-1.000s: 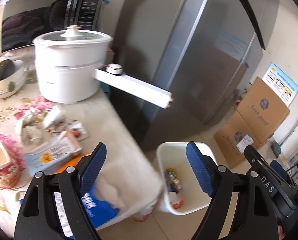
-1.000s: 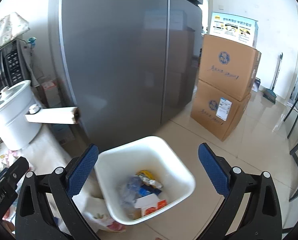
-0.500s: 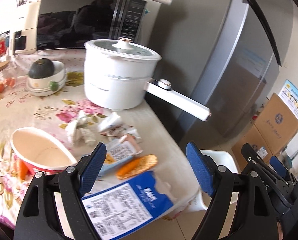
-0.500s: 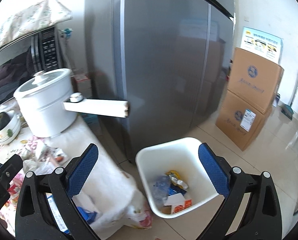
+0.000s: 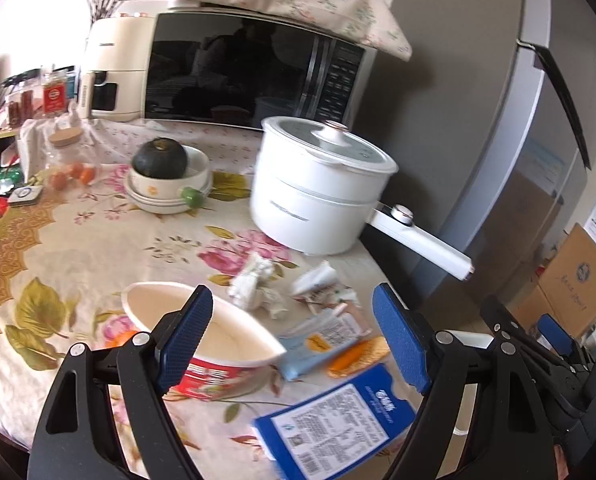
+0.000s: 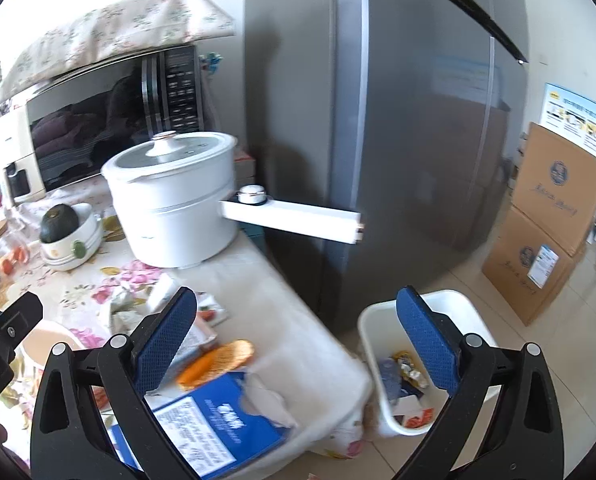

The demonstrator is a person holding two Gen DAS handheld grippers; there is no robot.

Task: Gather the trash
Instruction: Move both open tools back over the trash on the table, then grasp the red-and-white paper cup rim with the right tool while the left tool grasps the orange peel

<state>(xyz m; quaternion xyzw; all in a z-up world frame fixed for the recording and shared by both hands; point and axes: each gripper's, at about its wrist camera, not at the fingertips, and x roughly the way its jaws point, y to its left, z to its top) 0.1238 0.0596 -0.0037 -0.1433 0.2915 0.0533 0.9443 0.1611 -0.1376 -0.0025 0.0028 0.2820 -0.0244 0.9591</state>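
Trash litters the near right corner of the floral-cloth table (image 5: 77, 248): an empty instant-noodle bowl (image 5: 201, 340), crumpled tissues (image 5: 253, 284), a pale blue wrapper (image 5: 322, 344), an orange snack packet (image 5: 358, 356) and a torn blue pouch (image 5: 338, 420). All of it looks light and crushable; the bowl is probably best pinched at its stiff rim, the flat, limp wrappers at an edge. The pouch's long axis runs from near left to far right. Both the left gripper (image 5: 293, 340) and right gripper (image 6: 293, 344) are spread wide, holding nothing. A white bin (image 6: 458, 308) stands on the floor right of the table, partly filled.
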